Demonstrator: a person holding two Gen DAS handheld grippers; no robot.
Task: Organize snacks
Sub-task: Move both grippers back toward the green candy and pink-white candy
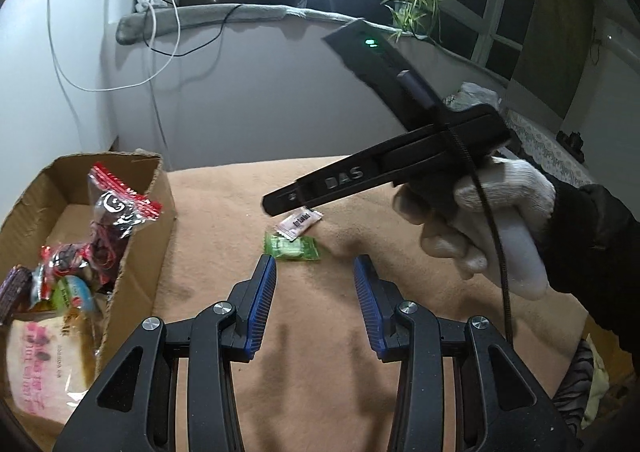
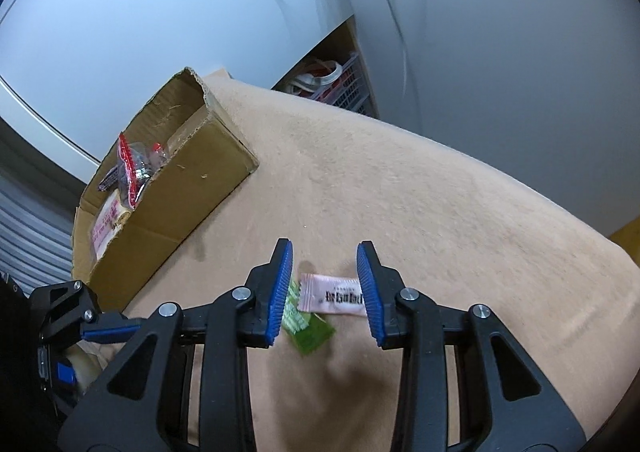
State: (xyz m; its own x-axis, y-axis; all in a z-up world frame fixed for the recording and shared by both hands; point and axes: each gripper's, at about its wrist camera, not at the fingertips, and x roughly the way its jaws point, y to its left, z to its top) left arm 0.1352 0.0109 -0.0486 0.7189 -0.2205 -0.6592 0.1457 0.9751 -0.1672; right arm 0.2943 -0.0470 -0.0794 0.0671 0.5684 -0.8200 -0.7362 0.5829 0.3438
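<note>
Two small sachets on the tan blanket [image 2: 440, 192], touching at one corner: pink sachet [image 2: 334, 294] with dark print, flat; green sachet [image 2: 310, 330] shiny, partly under the pink one. Cardboard box [image 2: 180, 188] at the left edge of the blanket, well apart from both, already holding red-striped bags and a pale pink pack. Right gripper [image 2: 326, 288] wide open, low over the sachets, holding nothing. Left gripper [image 1: 314, 306] open too, empty, near the green sachet [image 1: 291, 248]. Bare blanket between sachets and box.
</note>
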